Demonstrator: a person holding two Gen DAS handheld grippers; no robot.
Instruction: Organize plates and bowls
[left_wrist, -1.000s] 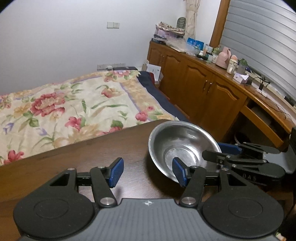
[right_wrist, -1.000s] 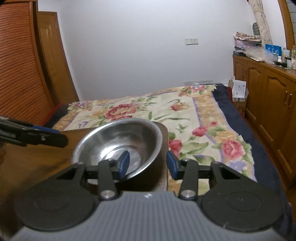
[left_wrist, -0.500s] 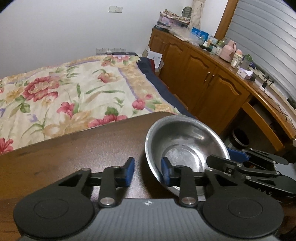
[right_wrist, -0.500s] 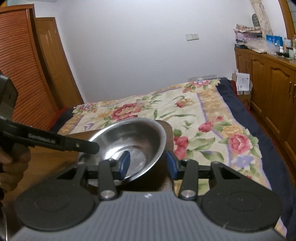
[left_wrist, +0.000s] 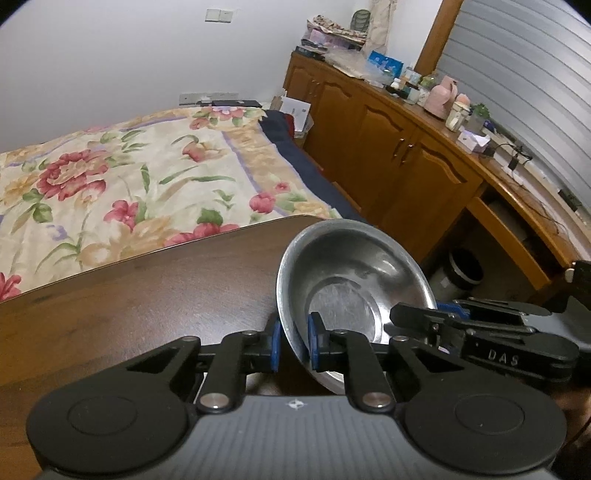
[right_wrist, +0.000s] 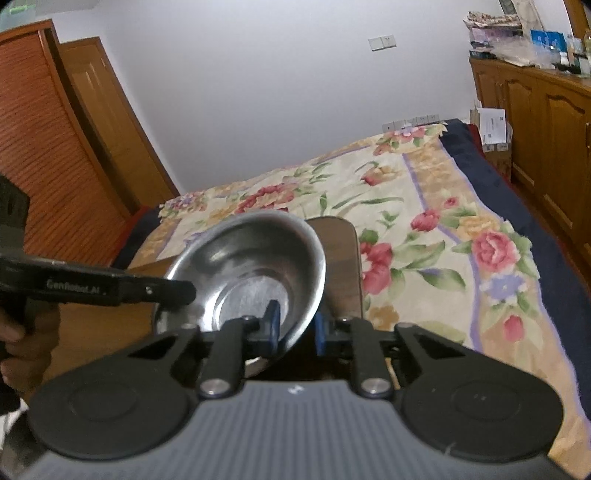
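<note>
So the stainless steel bowl (left_wrist: 351, 291) is sitting at the corner of the dark wooden table (left_wrist: 147, 295), the corner nearest the bed with the floral bedspread (left_wrist: 129, 173). It looks tipped up a bit. Both grippers are on it at once. The left gripper (left_wrist: 293, 345) has its blue pads pinched on the near rim of the bowl, one pad inside and one outside, jaws nearly together. The right gripper (right_wrist: 295, 326) is at the bowl's rim too, on another side, and its jaws are closing with the rim between the pads, which look like they're pressing the metal already. Wooden cabinets (left_wrist: 399, 158) run along the wall past the bowl.
</note>
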